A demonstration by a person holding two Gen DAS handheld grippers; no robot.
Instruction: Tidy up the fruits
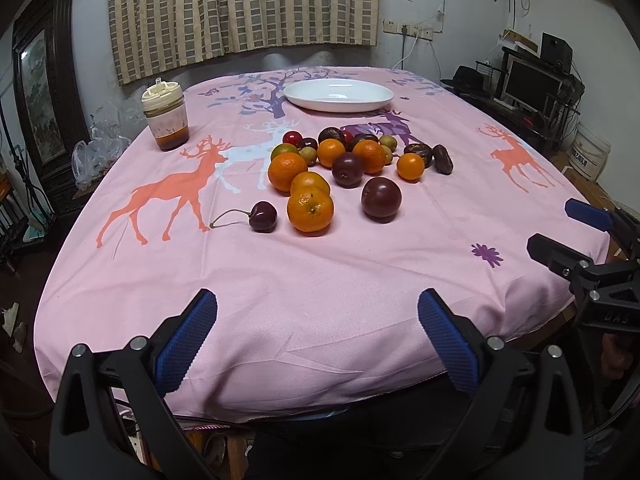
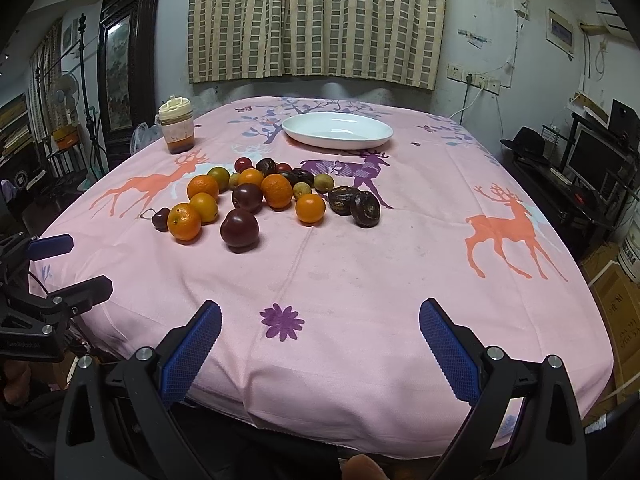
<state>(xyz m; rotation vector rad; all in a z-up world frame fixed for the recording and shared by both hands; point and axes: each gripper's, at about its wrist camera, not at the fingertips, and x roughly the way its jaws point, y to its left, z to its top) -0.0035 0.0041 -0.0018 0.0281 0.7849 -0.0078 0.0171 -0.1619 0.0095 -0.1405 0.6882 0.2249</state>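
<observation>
A pile of fruit lies mid-table on the pink cloth: several oranges (image 1: 310, 210) (image 2: 184, 222), dark plums (image 1: 381, 199) (image 2: 239, 230), a stemmed cherry (image 1: 263, 216) (image 2: 161, 219), small green fruits (image 2: 323, 182) and dark wrinkled fruits (image 1: 442, 159) (image 2: 365, 209). A white empty plate (image 1: 338, 95) (image 2: 337, 130) stands behind the pile. My left gripper (image 1: 318, 312) is open and empty at the near table edge; it also shows in the right wrist view (image 2: 72, 264). My right gripper (image 2: 320, 322) is open and empty at the near edge; it also shows in the left wrist view (image 1: 560, 228).
A jar with a cream lid (image 1: 165, 120) (image 2: 176, 130) stands at the table's far left. The pink deer-print tablecloth (image 1: 320, 280) (image 2: 360, 280) covers the table. Shelves with a monitor (image 1: 532, 84) stand to the right, a framed picture (image 1: 40, 92) to the left.
</observation>
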